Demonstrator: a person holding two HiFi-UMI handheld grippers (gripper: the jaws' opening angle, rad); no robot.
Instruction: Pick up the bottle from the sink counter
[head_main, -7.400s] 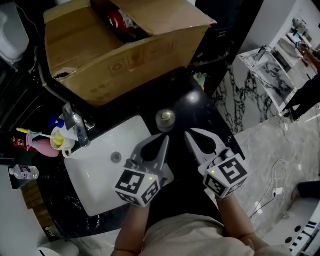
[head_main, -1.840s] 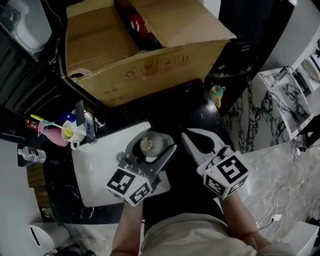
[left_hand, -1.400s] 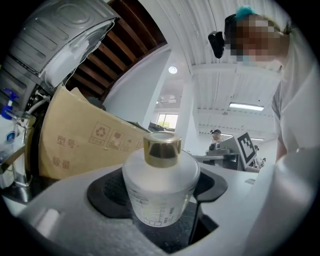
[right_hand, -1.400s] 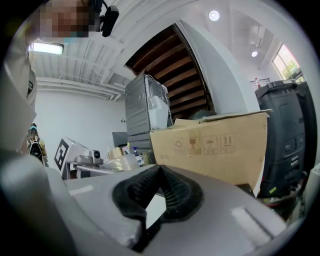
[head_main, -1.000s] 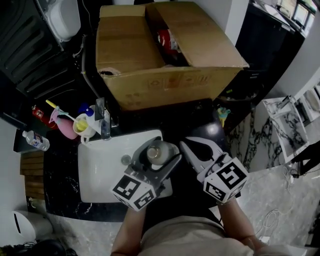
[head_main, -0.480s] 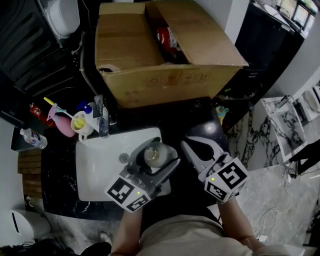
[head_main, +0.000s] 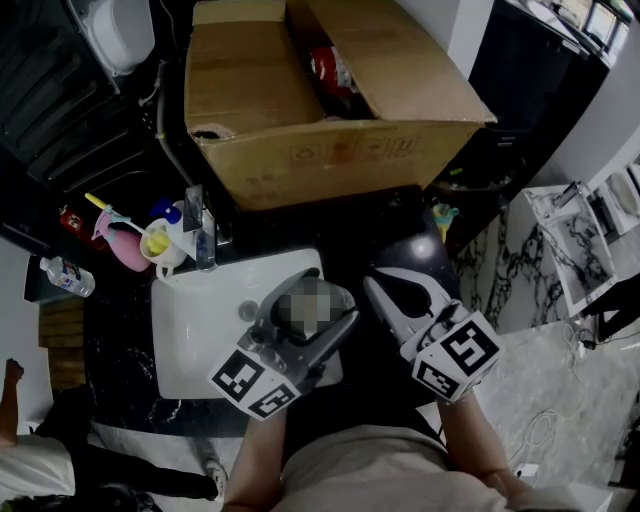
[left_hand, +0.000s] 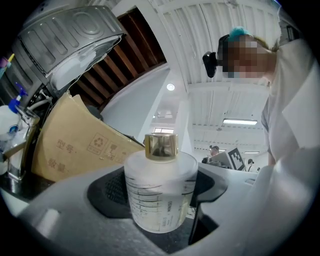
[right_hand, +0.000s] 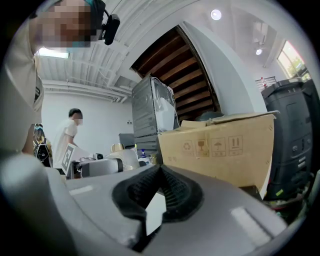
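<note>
A frosted round bottle (left_hand: 160, 195) with a gold cap stands upright between the jaws of my left gripper (left_hand: 161, 186), which is shut on it. In the head view my left gripper (head_main: 318, 296) holds it over the right edge of the white sink (head_main: 190, 335); a mosaic patch covers the bottle's top there. My right gripper (head_main: 384, 284) hangs just to the right over the black counter (head_main: 400, 225), shut with nothing in it. In the right gripper view its pads (right_hand: 167, 187) meet at the tip.
A big open cardboard box (head_main: 330, 120) stands at the back of the counter. A faucet (head_main: 205, 240), a yellow cup (head_main: 155, 242), a pink cup (head_main: 125, 250) and a small water bottle (head_main: 68, 277) sit left of the sink. A person (head_main: 40, 465) is at lower left.
My left gripper took the bottle from the counter and now holds it over the sink's edge. In the last second both grippers barely moved. A person has appeared at lower left.
</note>
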